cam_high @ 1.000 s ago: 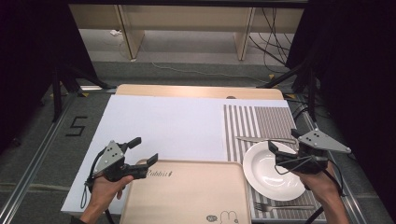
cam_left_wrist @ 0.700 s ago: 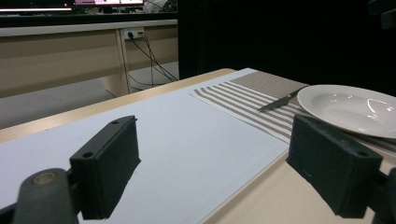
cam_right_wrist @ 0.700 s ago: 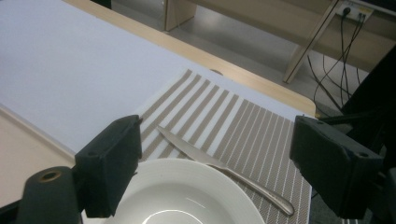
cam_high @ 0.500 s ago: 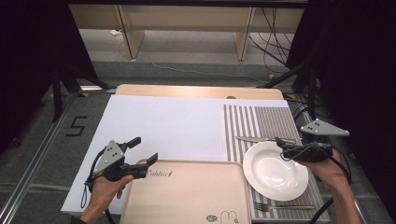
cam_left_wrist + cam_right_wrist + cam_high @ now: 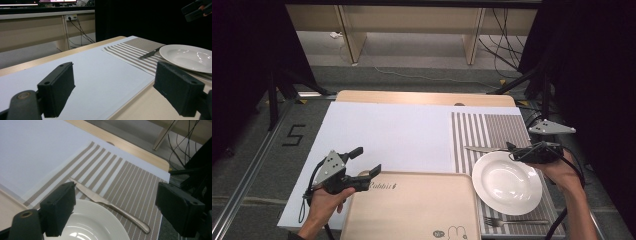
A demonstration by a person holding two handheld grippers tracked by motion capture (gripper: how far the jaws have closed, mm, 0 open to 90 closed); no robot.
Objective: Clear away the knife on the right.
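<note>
Hovering over the far right rim of the white plate, the right gripper had its jaws spread wide with nothing between them, as the right gripper view made plain. That plate was round, glossy and shallow, with a broad rim and a bright reflection in its well, and it held nothing. It sat on the striped placemat at the right side of the table, its left edge just beside the wooden tray.

A table knife lay on the placemat just beyond the plate, all metal, its pointed blade aimed toward the white sheet and its rounded handle toward the right edge of the mat. From the right gripper view the knife ran close along the plate's far rim; whether the two touched could not be told. A fork lay on the mat on the near side of the plate, tines to the left.

The left gripper was held low at the tray's far left corner, its jaws also standing wide apart and empty, one over the white sheet and the other over the tray edge. The tray was pale wood with a small printed word near its far edge and a rabbit mark near its front; it carried nothing.
</note>
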